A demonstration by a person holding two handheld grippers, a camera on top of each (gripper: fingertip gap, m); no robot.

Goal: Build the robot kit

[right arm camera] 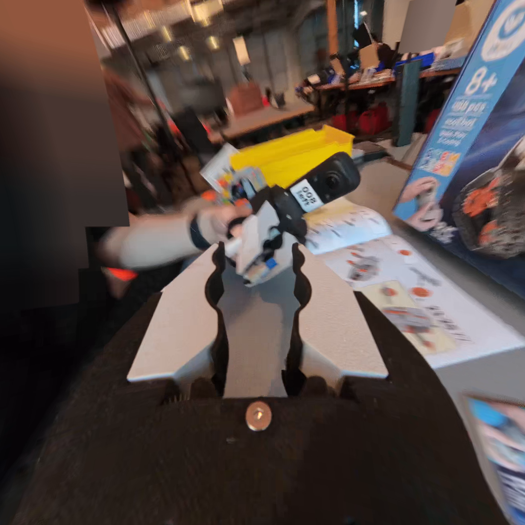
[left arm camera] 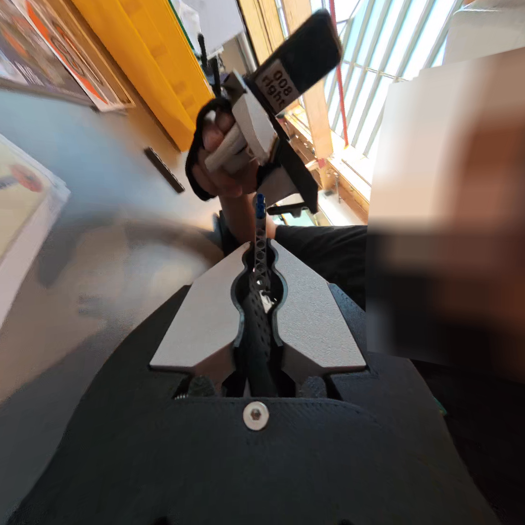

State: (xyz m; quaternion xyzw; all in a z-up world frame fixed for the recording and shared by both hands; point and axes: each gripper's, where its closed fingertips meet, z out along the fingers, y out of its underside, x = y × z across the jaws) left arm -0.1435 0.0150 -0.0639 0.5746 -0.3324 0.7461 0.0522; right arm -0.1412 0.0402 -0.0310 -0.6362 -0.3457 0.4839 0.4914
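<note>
Grey holed beam (left arm camera: 260,255), left gripper (left arm camera: 260,245)

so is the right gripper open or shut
Open: in its own view the right gripper shows a wide gap between its fingers, with only the grey table visible through it.

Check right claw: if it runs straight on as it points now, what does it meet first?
Probably the left claw, held up directly ahead between the open right claw's fingers, above the grey table. Depth is unclear, so the gap can't be judged.
</note>
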